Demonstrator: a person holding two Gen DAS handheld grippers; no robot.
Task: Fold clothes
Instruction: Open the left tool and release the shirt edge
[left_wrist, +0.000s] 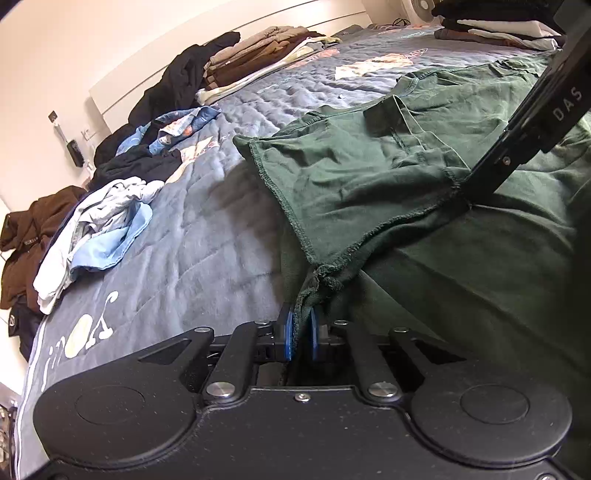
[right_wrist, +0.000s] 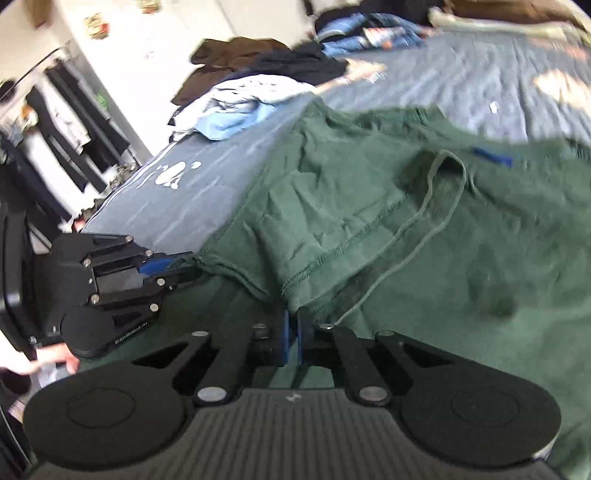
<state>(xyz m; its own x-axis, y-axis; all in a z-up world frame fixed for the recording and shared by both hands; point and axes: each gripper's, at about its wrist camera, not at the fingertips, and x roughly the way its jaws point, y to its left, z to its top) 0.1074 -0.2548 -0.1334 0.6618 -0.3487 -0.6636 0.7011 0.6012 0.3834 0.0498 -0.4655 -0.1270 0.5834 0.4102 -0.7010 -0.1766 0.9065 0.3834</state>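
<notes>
A dark green T-shirt (left_wrist: 424, 166) lies spread on the blue-grey bedspread (left_wrist: 207, 236), one sleeve folded over the body. My left gripper (left_wrist: 302, 334) is shut on the sleeve's hem corner, cloth bunched between its blue pads. In the left wrist view the right gripper (left_wrist: 465, 192) comes in from the upper right and pinches the shirt's seam. In the right wrist view the right gripper (right_wrist: 293, 339) is shut on a green fold near the collar of the green T-shirt (right_wrist: 461, 236). The left gripper (right_wrist: 188, 267) shows at the left, clamped on the hem.
Unfolded clothes lie along the bed's far edge: a white and light blue heap (left_wrist: 99, 229), dark garments (left_wrist: 147, 122), a brown one (left_wrist: 26, 240). Folded stacks (left_wrist: 255, 55) sit near the headboard. A clothes rack (right_wrist: 62, 125) stands beyond the bed. A hand (right_wrist: 55, 360) shows low left.
</notes>
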